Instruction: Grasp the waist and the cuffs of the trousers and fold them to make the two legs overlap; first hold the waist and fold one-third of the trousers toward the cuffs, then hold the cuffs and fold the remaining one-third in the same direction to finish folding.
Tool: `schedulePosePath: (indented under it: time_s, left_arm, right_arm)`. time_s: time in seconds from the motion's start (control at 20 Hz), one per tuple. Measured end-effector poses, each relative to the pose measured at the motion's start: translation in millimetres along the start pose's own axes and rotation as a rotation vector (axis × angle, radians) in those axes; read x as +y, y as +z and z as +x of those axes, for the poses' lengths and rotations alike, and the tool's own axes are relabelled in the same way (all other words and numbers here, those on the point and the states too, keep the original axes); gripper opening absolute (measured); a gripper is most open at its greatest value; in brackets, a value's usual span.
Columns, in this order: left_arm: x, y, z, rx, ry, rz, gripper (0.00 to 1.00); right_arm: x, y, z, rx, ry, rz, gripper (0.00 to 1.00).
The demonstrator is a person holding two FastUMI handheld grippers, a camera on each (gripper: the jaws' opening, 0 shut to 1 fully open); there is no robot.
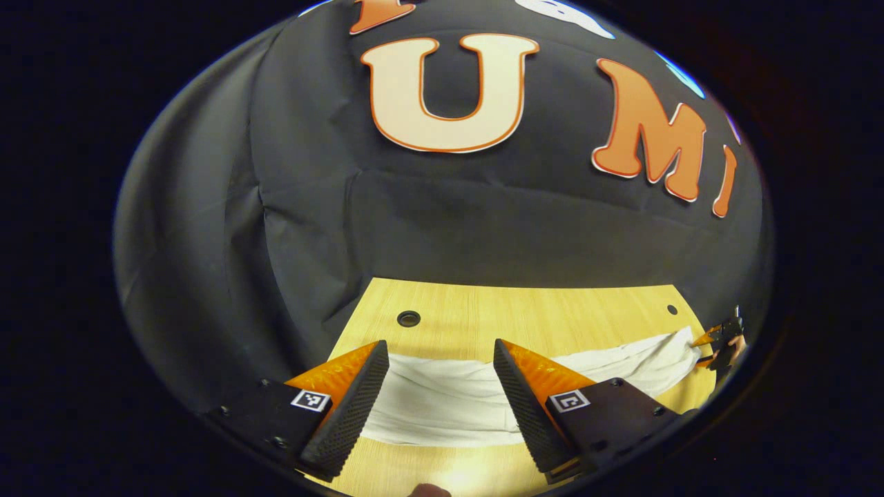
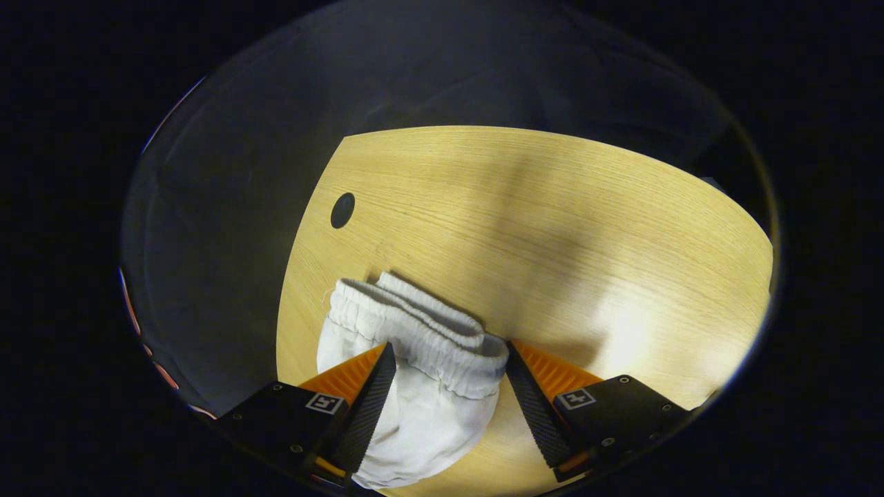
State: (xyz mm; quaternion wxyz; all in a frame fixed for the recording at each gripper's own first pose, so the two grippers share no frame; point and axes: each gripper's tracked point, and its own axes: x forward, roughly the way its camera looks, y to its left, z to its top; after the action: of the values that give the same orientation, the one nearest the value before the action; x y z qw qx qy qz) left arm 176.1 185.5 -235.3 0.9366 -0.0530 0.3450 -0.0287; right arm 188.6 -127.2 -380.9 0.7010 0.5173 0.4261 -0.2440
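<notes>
White trousers (image 1: 449,400) lie stretched across the wooden worktop (image 1: 539,314), nearer its front edge. The left claw (image 1: 442,393) hangs released over the leg fabric. In the right gripper view, the right claw (image 2: 449,393) is spread wide, its fingers straddling the elastic waist (image 2: 421,331) without pinching it.

The left gripper view looks low across the tabletop (image 1: 525,307) toward the booth wall (image 1: 290,207), while the right gripper view tilts steeply down, close over the white trousers (image 2: 421,393), which both views share.
</notes>
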Motion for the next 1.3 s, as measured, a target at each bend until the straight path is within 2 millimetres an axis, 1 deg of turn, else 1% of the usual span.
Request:
schedulePosePath:
  time_s: [0.05,0.15,0.2,0.25,0.3,0.35,0.45,0.55,0.6,0.65,0.75,0.8,0.85,0.9,0.95,1.05,1.2,1.3]
  left_arm:
    - [-6.7,-4.6,-5.6,-0.002,-0.004,0.000,0.99]
    - [-19.1,-13.5,-17.4,-0.004,-0.015,-0.008,0.99]
    - [-26.2,-18.7,-23.6,-0.001,-0.021,-0.010,1.00]
    - [-32.3,-24.0,-27.7,0.003,-0.025,-0.009,0.99]
    - [-39.1,-29.2,-32.0,0.007,-0.030,-0.009,1.00]
    - [-46.9,-35.6,-35.6,0.013,-0.036,-0.009,0.99]
    - [-58.0,-42.2,-44.7,0.011,-0.037,-0.006,0.99]
    - [-66.0,-42.2,-58.9,-0.010,-0.030,-0.005,0.99]
    - [-69.9,-40.9,-67.3,-0.025,-0.025,-0.004,0.99]
    - [-76.2,-40.8,-73.6,-0.036,-0.030,-0.004,0.99]
    - [-89.0,-42.8,-82.5,-0.043,-0.048,0.012,0.99]
    - [-91.7,-43.0,-85.2,-0.045,-0.049,0.024,0.99]
    - [-94.9,-43.2,-84.3,-0.045,-0.059,0.031,1.00]
    - [-99.4,-42.7,-84.5,-0.044,-0.070,0.032,0.99]
    - [-101.0,-43.2,-81.7,-0.044,-0.086,0.025,0.99]
    - [-102.4,-45.2,-80.9,-0.042,-0.116,0.018,0.99]
    - [-104.7,-47.4,-80.5,-0.035,-0.163,0.018,0.99]
    - [-98.7,-44.5,-74.3,-0.037,-0.175,0.039,0.99]
  right_arm:
    - [-7.0,0.5,-0.1,-0.009,-0.016,0.017,0.90]
    - [-4.7,1.2,7.2,-0.022,-0.020,0.016,0.67]
    - [-5.1,1.6,10.7,-0.032,-0.020,0.020,0.60]
    - [-0.4,4.3,13.5,-0.034,-0.011,0.024,0.43]
    - [3.1,5.3,14.6,-0.040,0.001,0.021,0.36]
    - [4.8,5.5,16.4,-0.047,0.010,0.015,0.25]
    - [6.1,5.2,15.3,-0.065,0.026,0.007,0.17]
    - [10.5,5.6,9.4,-0.097,0.061,-0.001,0.12]
    - [14.7,6.8,3.0,-0.116,0.097,-0.010,0.11]
    - [20.1,7.6,-6.7,-0.141,0.146,-0.018,0.10]
    - [38.5,10.2,-27.0,-0.181,0.236,-0.049,0.10]
    - [47.0,11.3,-37.9,-0.196,0.276,-0.064,0.10]
    - [58.2,12.2,-44.2,-0.210,0.309,-0.072,0.10]
    - [67.5,11.4,-48.2,-0.219,0.336,-0.074,0.10]
    - [68.2,9.1,-46.6,-0.229,0.355,-0.076,0.10]
    - [76.9,0.8,-58.4,-0.245,0.384,-0.084,0.10]
    - [75.7,3.2,-55.2,-0.270,0.431,-0.082,0.10]
    - [76.8,4.1,-54.1,-0.293,0.460,-0.089,0.10]
